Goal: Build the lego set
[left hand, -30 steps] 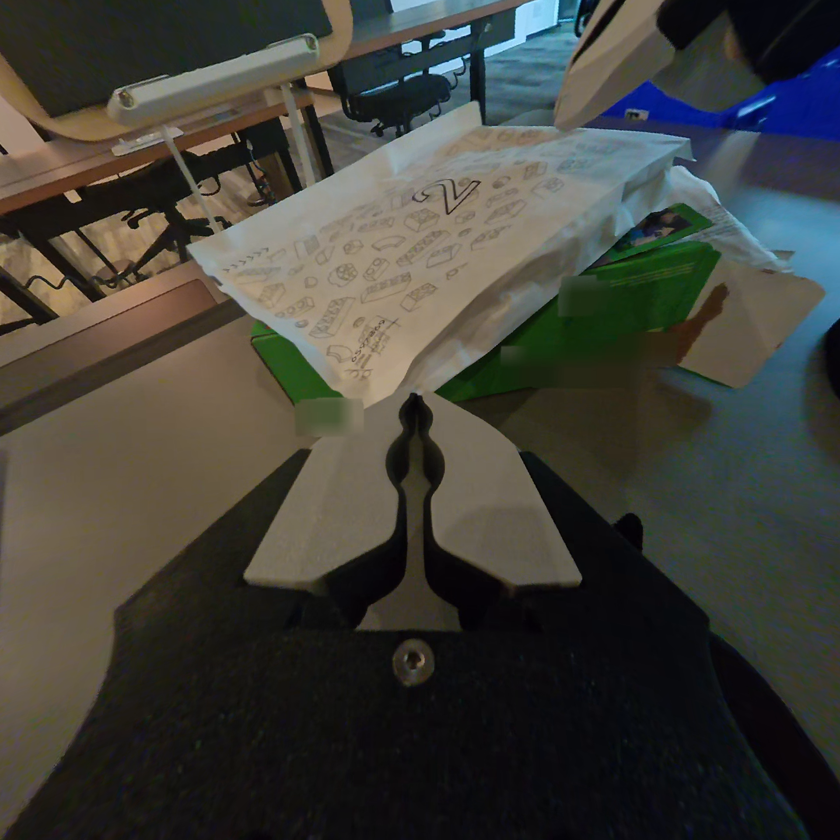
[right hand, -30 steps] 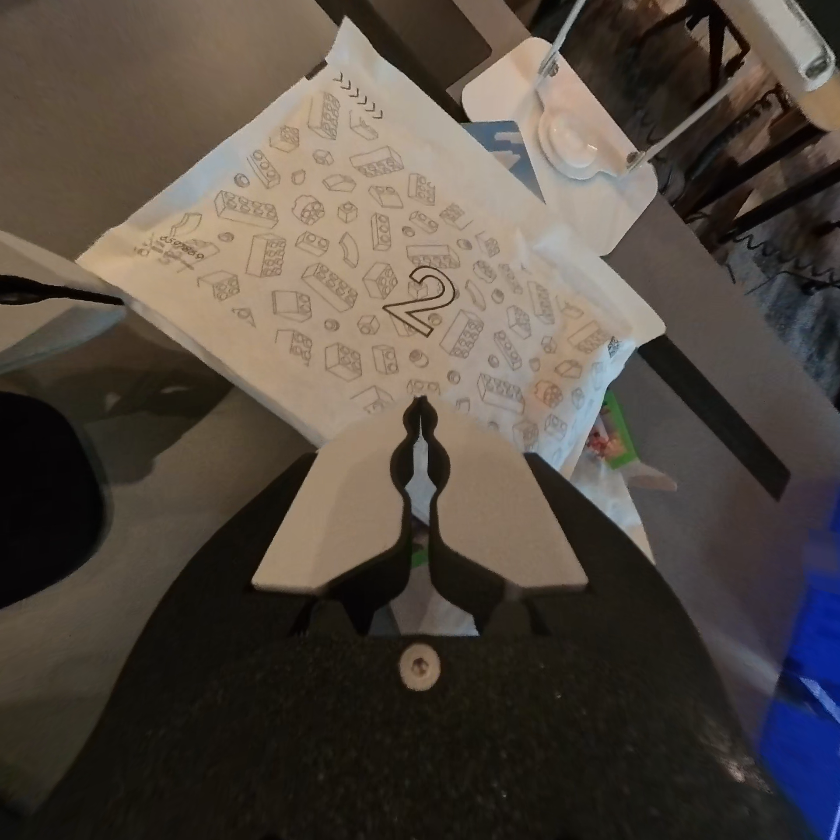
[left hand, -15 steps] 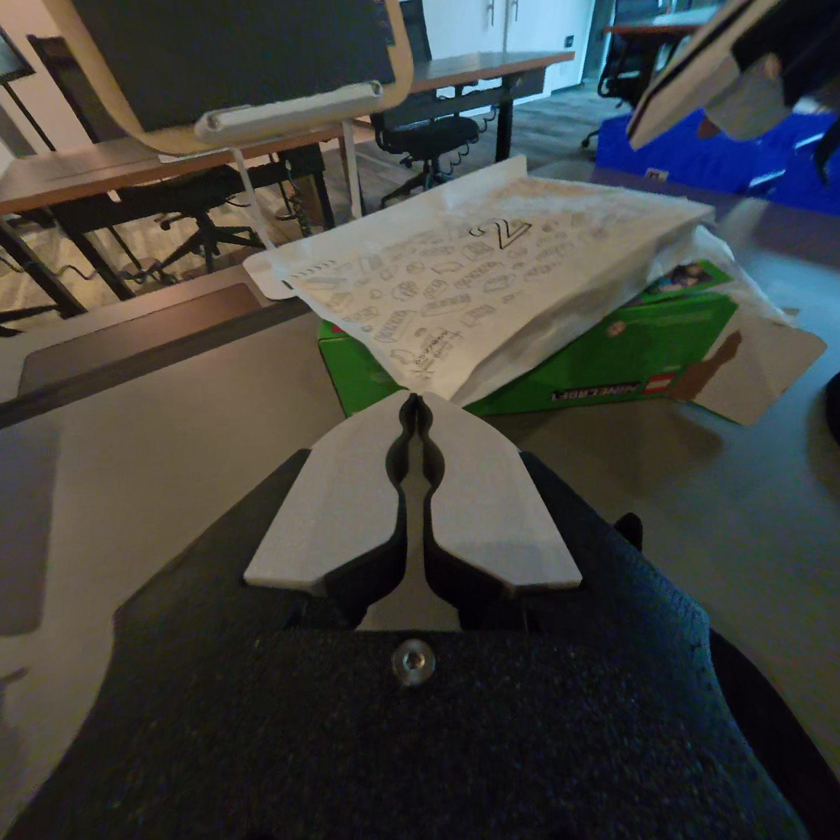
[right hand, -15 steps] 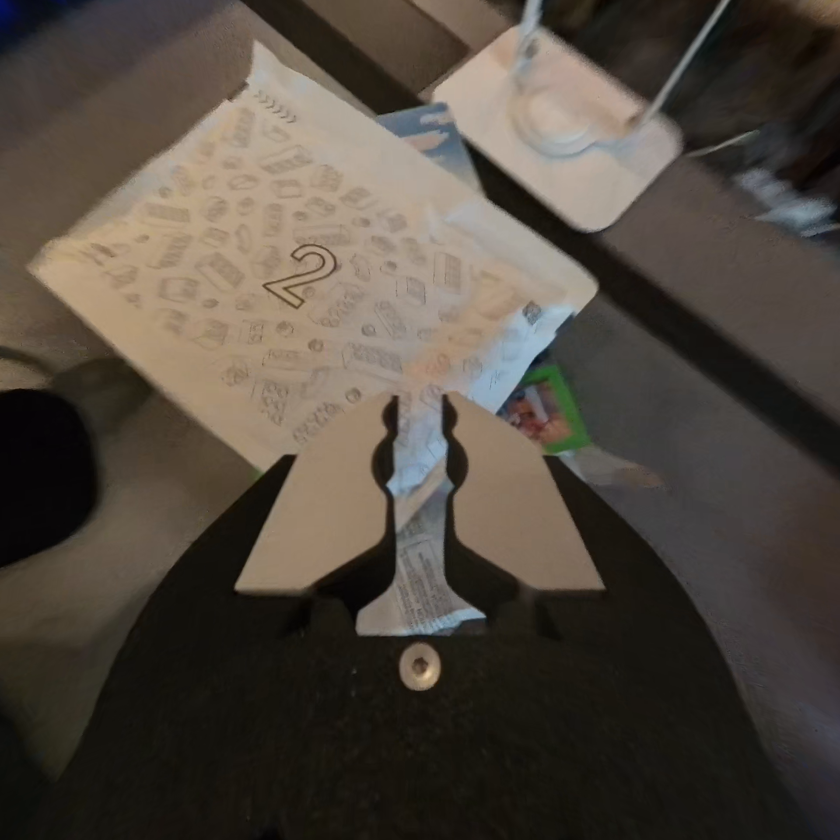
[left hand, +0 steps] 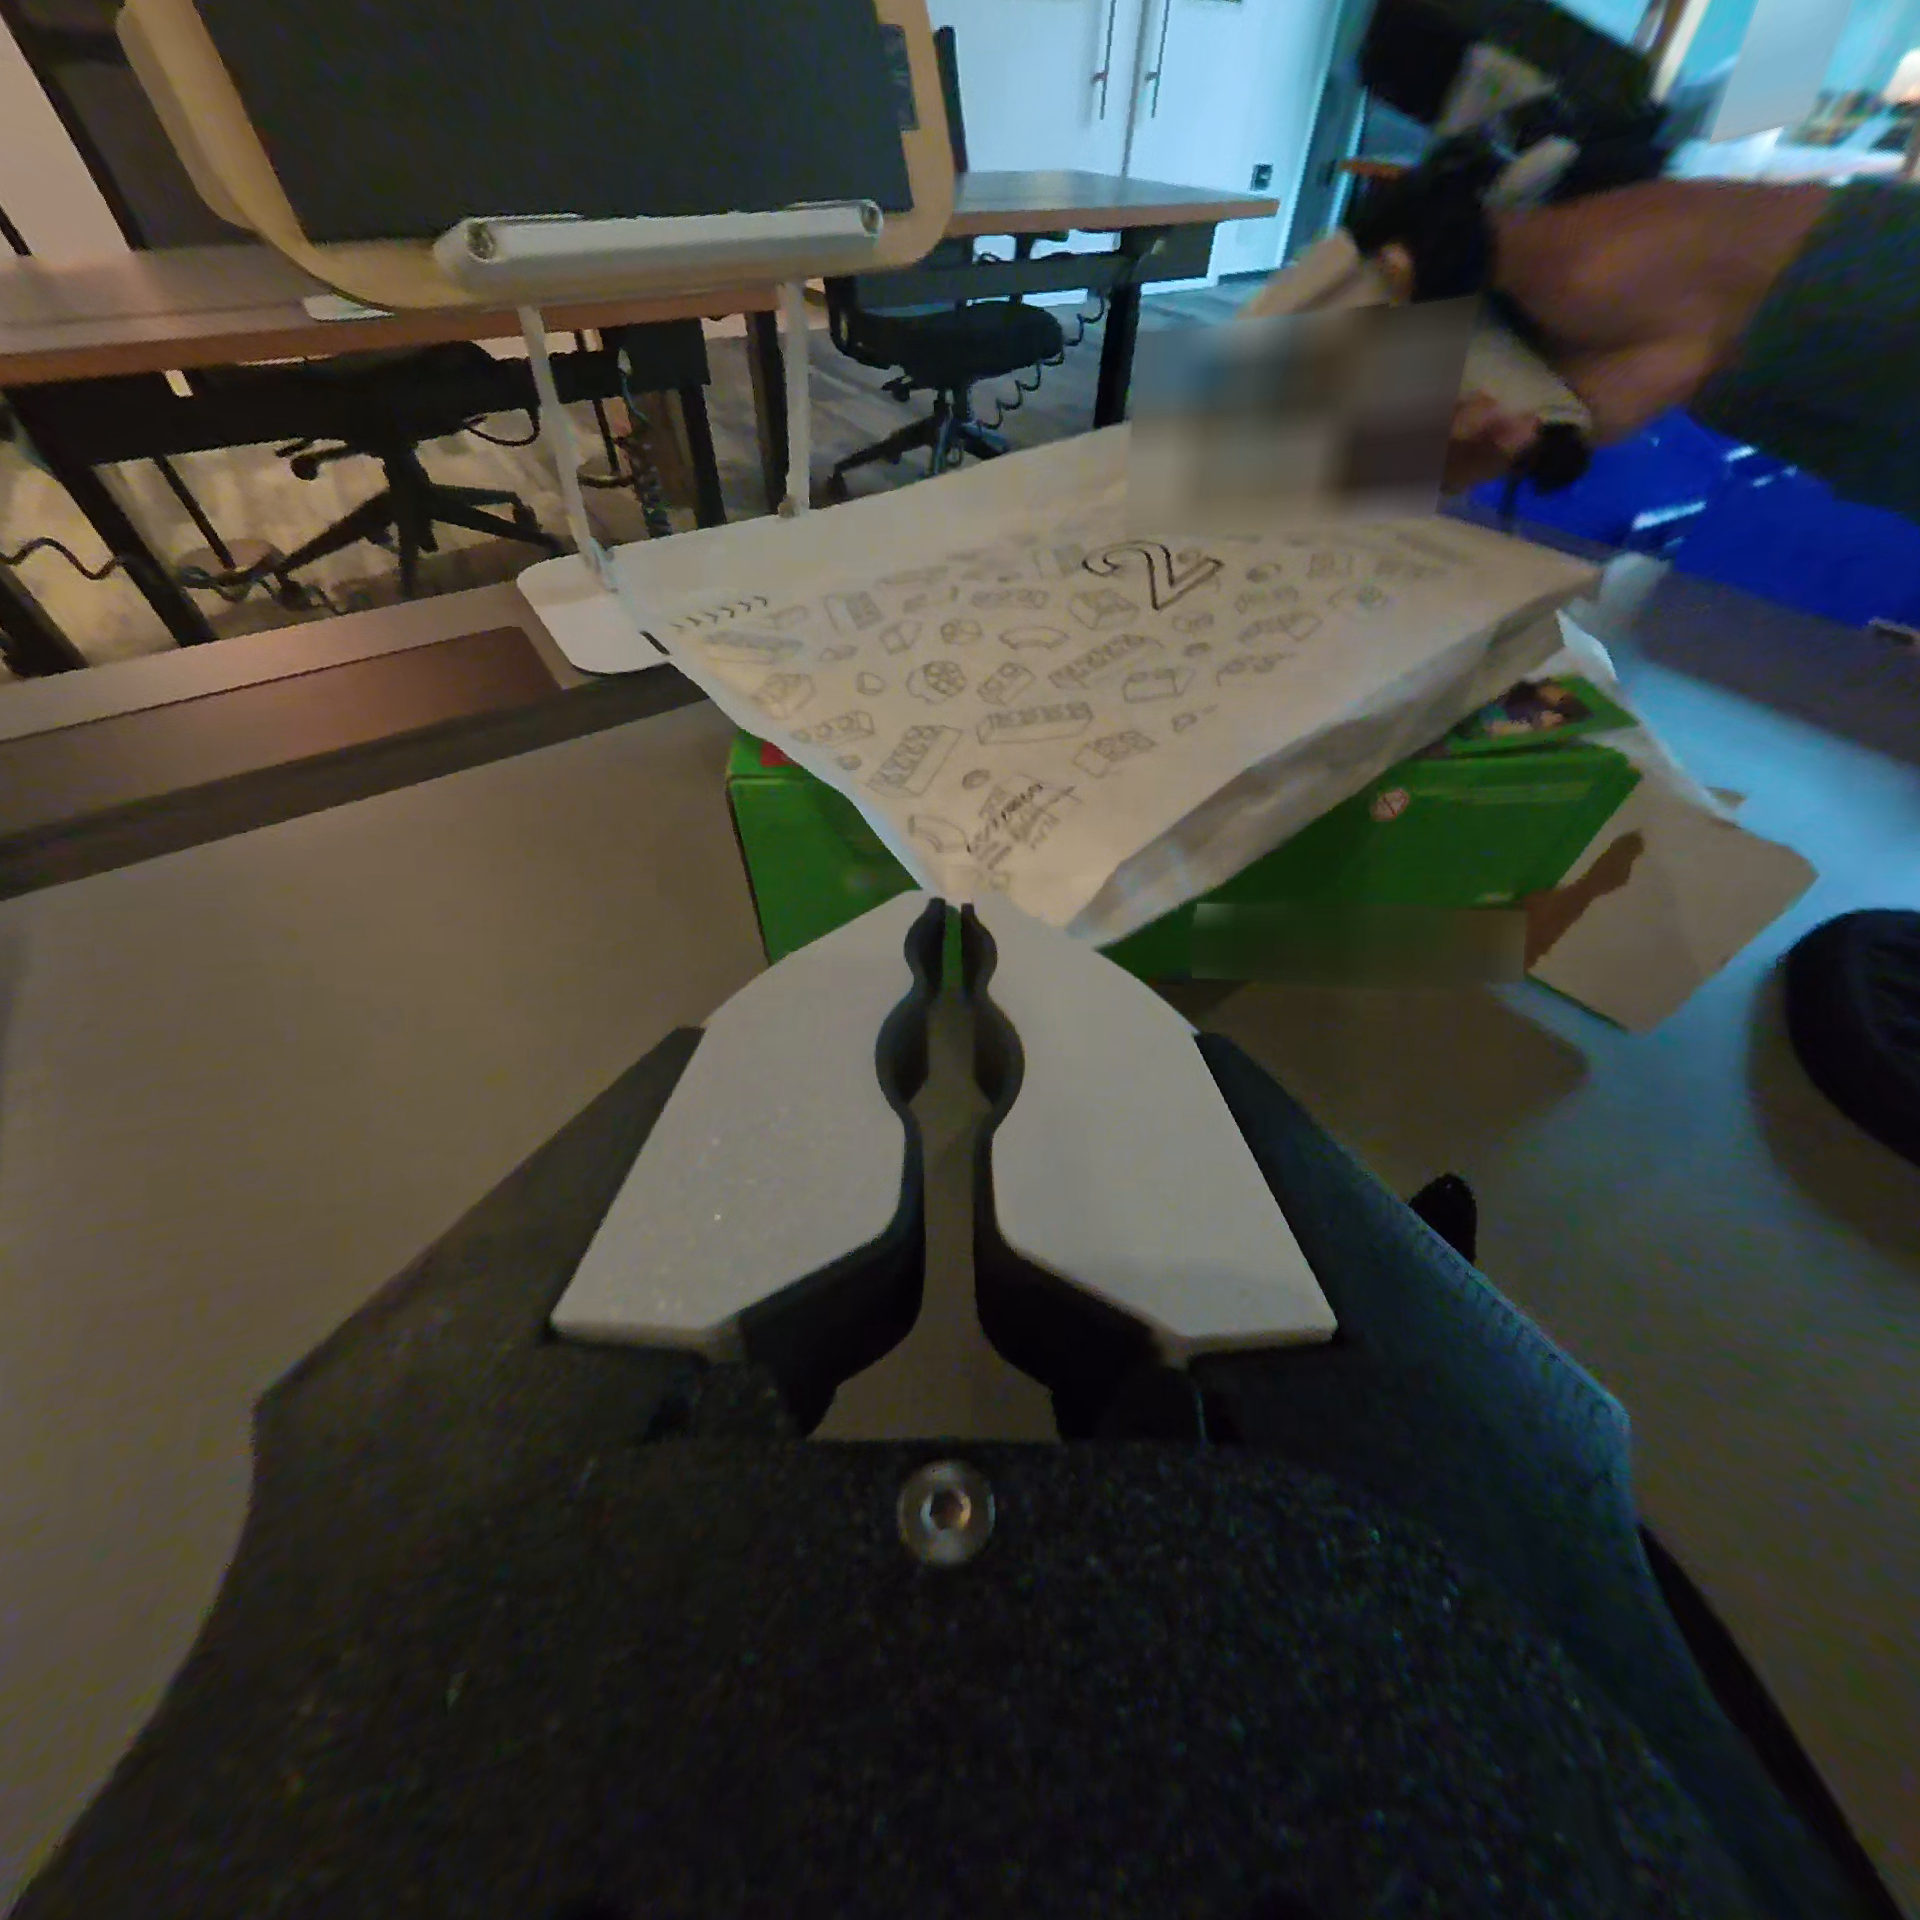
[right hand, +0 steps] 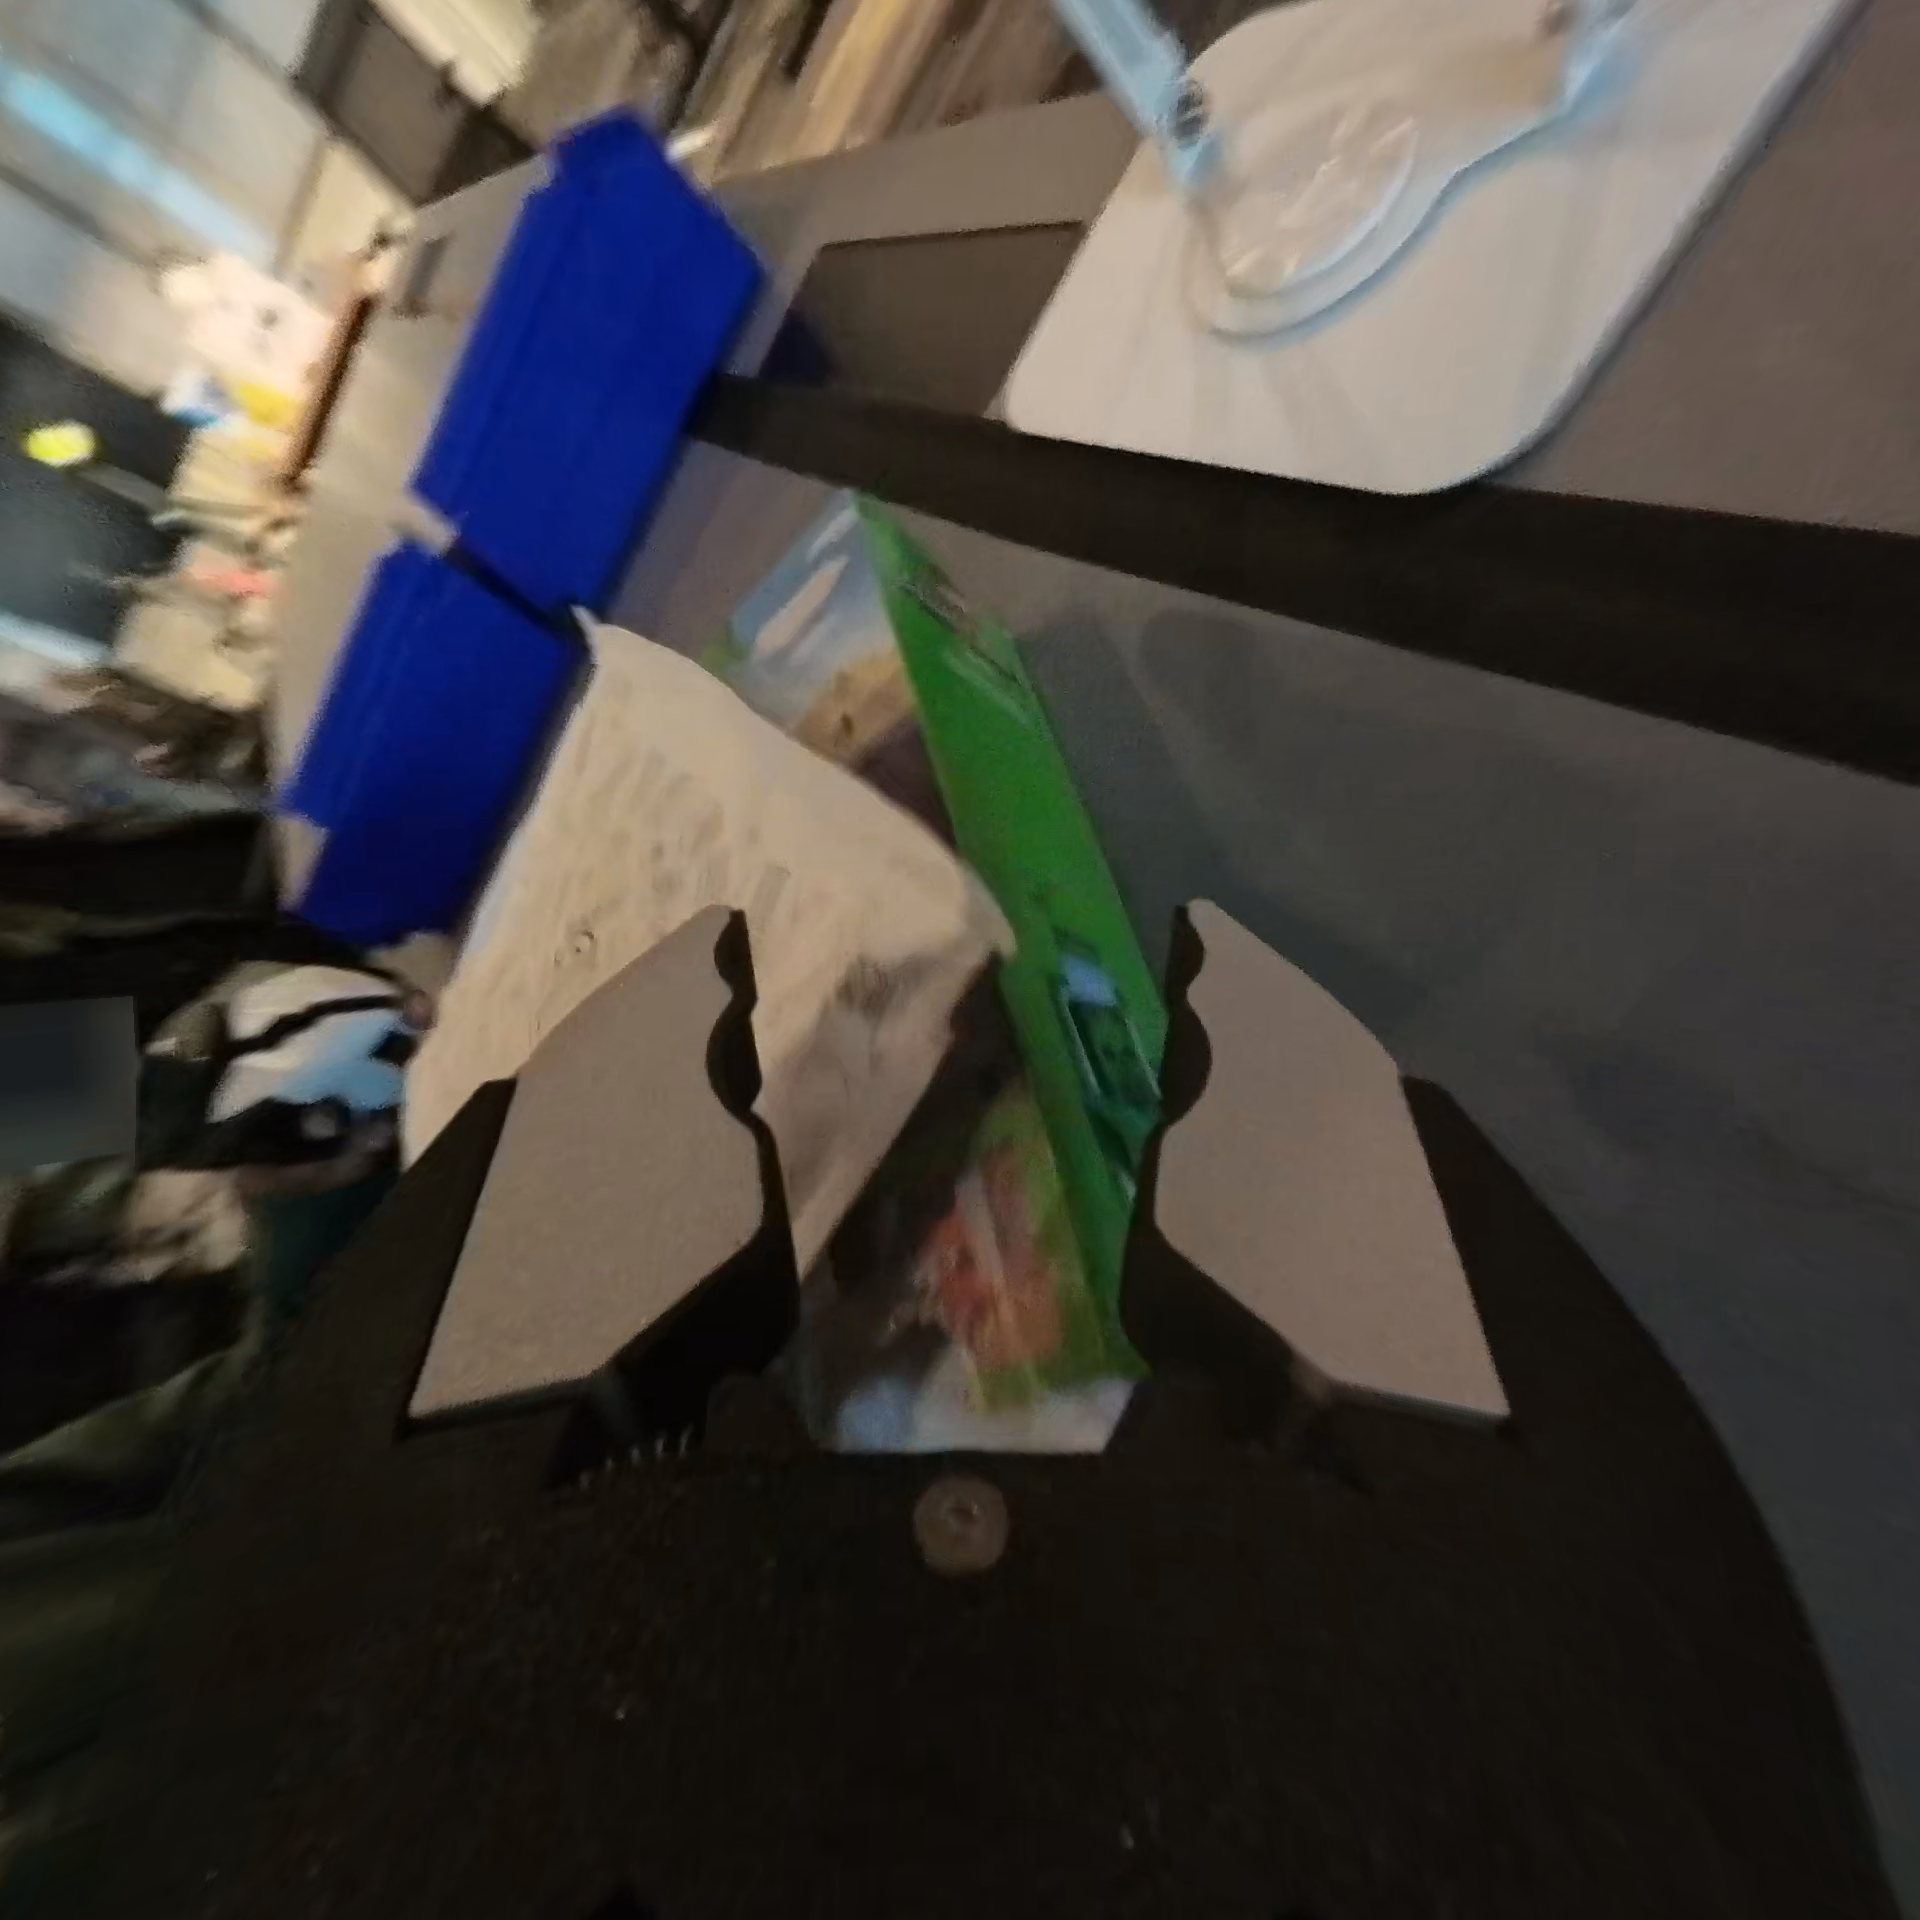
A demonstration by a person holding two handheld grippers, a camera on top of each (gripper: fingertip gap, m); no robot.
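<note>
A white paper bag printed with brick outlines lies tilted on top of a green Lego box on the grey table. My left gripper is shut on the bag's near corner, level with the box top. My right gripper is open and empty, and its view is blurred. It points at the bag and the green box, which show between its spread fingers. In the left wrist view a person's arm reaches in at the top right, above the bag.
The box's brown open flap lies on the table to the right. A black round object sits at the right edge. Blue bins stand behind the box. A white stand base sits at the table's back. About 30 cm separates my left fingertips from my right. The black round object is about 30 cm from both grippers' fingertips.
My right gripper has opened, let go of the bag's far edge and swung away. The bag has settled onto the box. My left gripper still holds its corner.
</note>
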